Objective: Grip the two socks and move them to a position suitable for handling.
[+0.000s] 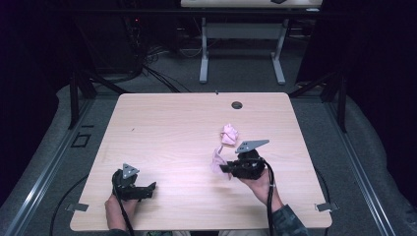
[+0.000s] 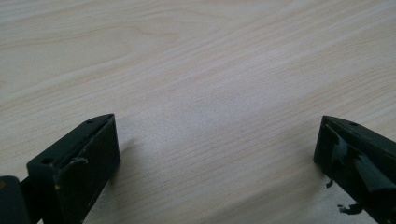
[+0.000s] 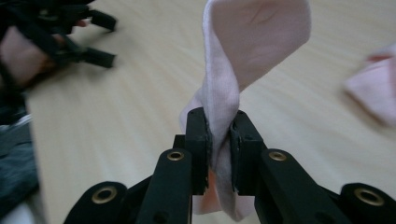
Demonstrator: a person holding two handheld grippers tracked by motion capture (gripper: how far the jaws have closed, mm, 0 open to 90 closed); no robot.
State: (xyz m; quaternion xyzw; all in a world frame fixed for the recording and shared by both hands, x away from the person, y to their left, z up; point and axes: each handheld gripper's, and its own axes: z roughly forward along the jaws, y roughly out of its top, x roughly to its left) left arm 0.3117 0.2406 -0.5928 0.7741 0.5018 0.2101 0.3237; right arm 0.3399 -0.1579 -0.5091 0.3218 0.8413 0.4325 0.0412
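My right gripper (image 1: 224,168) (image 3: 219,127) is shut on a strip of pale pink cloth (image 1: 217,159) (image 3: 256,42). The cloth stands up from between the jaws and also hangs below them, lifted off the light wooden table (image 1: 167,123). A second crumpled pink cloth (image 1: 229,133) (image 3: 377,91) lies on the table just beyond it. My left gripper (image 1: 150,189) (image 2: 217,140) rests low over the near-left part of the table, jaws wide open with bare wood between them. It also shows far off in the right gripper view (image 3: 88,35), with the hand that holds it.
A round cable hole (image 1: 237,105) sits near the table's far edge. Beyond the table are cables on the grey floor and the legs of another desk (image 1: 204,59). Black frame posts stand at both sides.
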